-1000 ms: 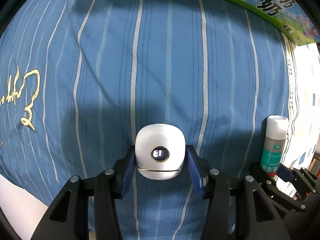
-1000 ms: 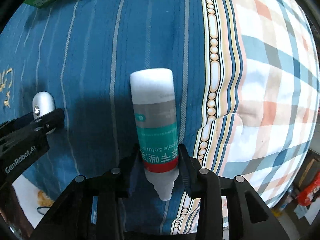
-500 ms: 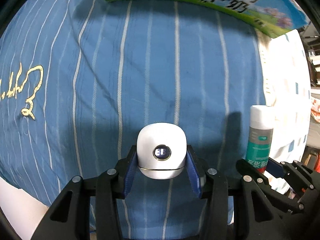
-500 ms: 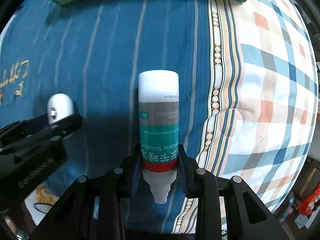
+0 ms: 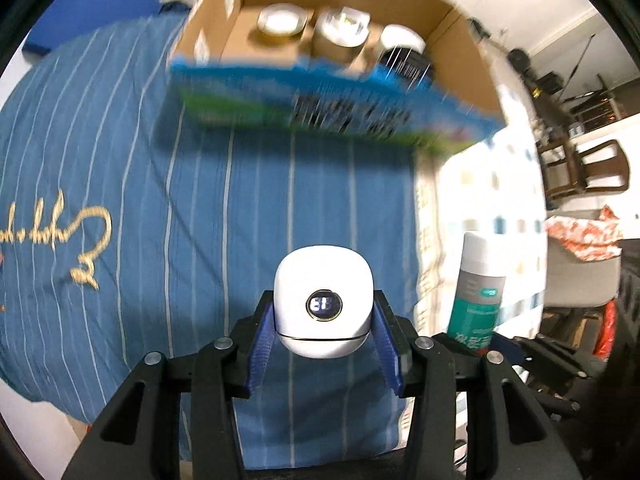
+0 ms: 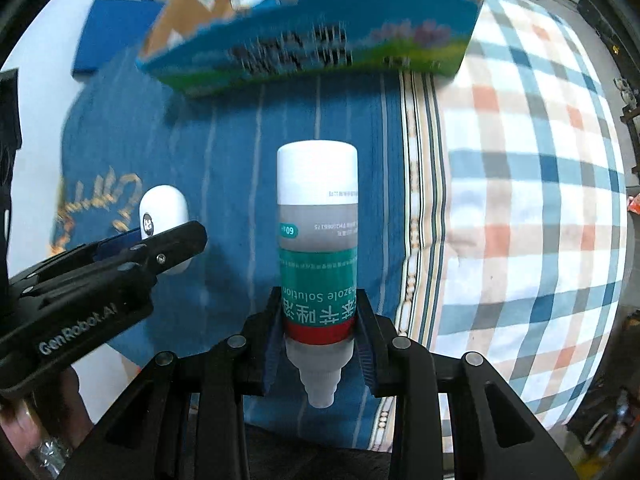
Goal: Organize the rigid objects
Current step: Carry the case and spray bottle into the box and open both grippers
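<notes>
My left gripper [image 5: 323, 336] is shut on a white rounded case [image 5: 323, 300] with a small round display, held above the blue striped cloth. My right gripper [image 6: 318, 330] is shut on a white-capped bottle [image 6: 317, 236] with a grey and teal label, its nozzle pointing back at the camera. The same bottle [image 5: 478, 292] shows at the right of the left wrist view, and the case [image 6: 163, 216] with the left gripper [image 6: 160, 246] shows at the left of the right wrist view. An open cardboard box [image 5: 448, 44] with a blue and green printed side stands beyond both.
The box [image 6: 316, 48] holds several round white and dark containers [image 5: 280, 22]. A blue striped cloth [image 5: 160, 184] with gold lettering covers the bed, beside a plaid blanket [image 6: 532, 184]. A blue pad [image 6: 116, 36] lies far left. Chairs [image 5: 584, 168] and clutter stand at the right.
Both grippers have risen with the case and the bottle held. The bed now lies farther below and the open box with its contents has come into view.
</notes>
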